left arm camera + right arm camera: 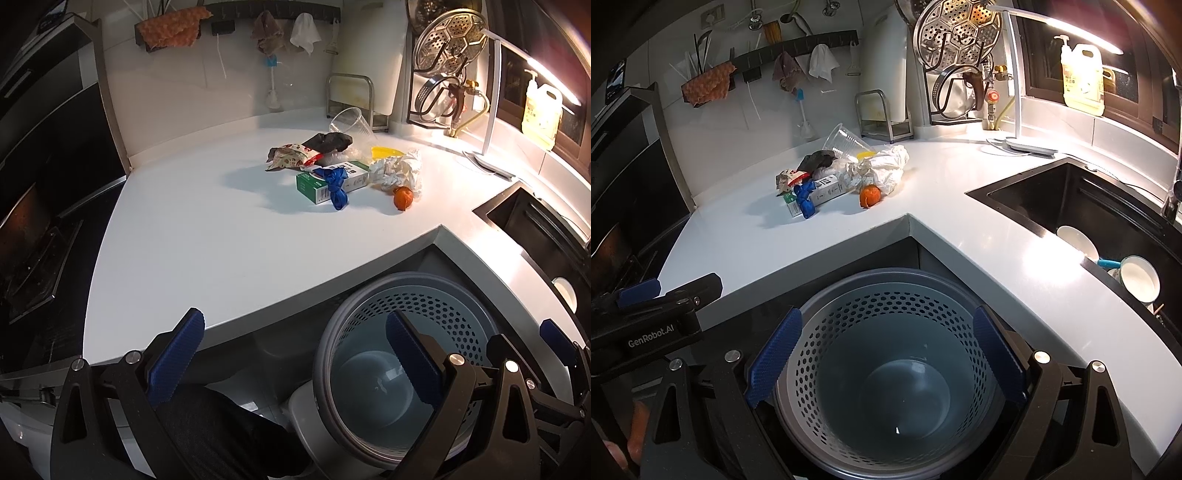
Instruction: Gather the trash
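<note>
White tabletop (849, 236), glossy, L-shaped, kitchen corner by sink (1071, 192). Trash pile (842, 177) mid-tabletop, well apart from both hand-held grippers: left (295, 358) wide, empty; right (886, 354) wide, empty, above perforated bin (886, 369). Likely risks: round orange peel (870, 195) rolling off, clear cup (846, 142) crushing or skidding.

Counter front: a broad bare stretch of white counter (192, 236) is left between its near edge and the trash pile (343, 166).
Behind the pile: the way is closed by a tipped plastic cup (351, 123), a metal rack (351, 96) and the wall.
Right side: room is narrowed by a lamp base (1027, 146) and a sink (1071, 199) in which dishes are stacked.
Below the corner: the bin (886, 369) mouth is unobstructed.
</note>
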A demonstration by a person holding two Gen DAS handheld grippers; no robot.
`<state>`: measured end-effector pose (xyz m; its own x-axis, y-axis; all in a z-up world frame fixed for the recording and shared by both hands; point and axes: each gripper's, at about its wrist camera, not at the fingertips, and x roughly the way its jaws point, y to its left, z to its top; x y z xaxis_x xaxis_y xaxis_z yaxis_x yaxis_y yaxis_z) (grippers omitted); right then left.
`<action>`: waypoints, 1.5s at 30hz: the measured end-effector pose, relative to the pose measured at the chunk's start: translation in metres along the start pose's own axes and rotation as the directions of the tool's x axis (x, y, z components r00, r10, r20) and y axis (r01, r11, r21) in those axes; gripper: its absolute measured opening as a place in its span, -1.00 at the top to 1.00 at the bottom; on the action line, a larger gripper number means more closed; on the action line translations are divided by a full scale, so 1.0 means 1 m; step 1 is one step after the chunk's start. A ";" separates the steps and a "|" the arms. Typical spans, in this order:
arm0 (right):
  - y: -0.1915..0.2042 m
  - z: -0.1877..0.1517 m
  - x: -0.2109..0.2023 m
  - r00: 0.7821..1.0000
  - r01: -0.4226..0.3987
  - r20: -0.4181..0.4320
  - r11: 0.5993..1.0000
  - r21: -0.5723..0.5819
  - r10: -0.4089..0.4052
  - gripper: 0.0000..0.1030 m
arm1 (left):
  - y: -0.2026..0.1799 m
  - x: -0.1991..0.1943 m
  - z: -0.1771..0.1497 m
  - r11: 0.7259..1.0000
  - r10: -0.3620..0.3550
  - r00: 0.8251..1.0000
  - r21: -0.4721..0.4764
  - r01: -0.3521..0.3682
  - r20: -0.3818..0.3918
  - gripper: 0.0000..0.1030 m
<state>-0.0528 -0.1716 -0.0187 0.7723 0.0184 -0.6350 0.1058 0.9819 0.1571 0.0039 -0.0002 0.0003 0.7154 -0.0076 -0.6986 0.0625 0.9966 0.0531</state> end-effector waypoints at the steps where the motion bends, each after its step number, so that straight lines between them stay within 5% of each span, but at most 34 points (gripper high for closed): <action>1: 0.000 0.000 0.000 1.000 0.000 0.000 1.000 0.000 0.000 -0.74 | 0.000 0.000 0.000 1.000 -0.001 1.000 0.000 0.001 0.000 -0.88; 45: 0.000 -0.006 -0.001 1.000 -0.002 0.010 1.000 0.002 0.002 -0.74 | 0.010 0.001 -0.012 1.000 0.013 1.000 -0.003 -0.013 -0.018 -0.88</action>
<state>-0.0578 -0.1704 -0.0226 0.7786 0.0183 -0.6273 0.1057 0.9815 0.1599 -0.0029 0.0106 -0.0082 0.7035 0.0071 -0.7107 0.0511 0.9969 0.0606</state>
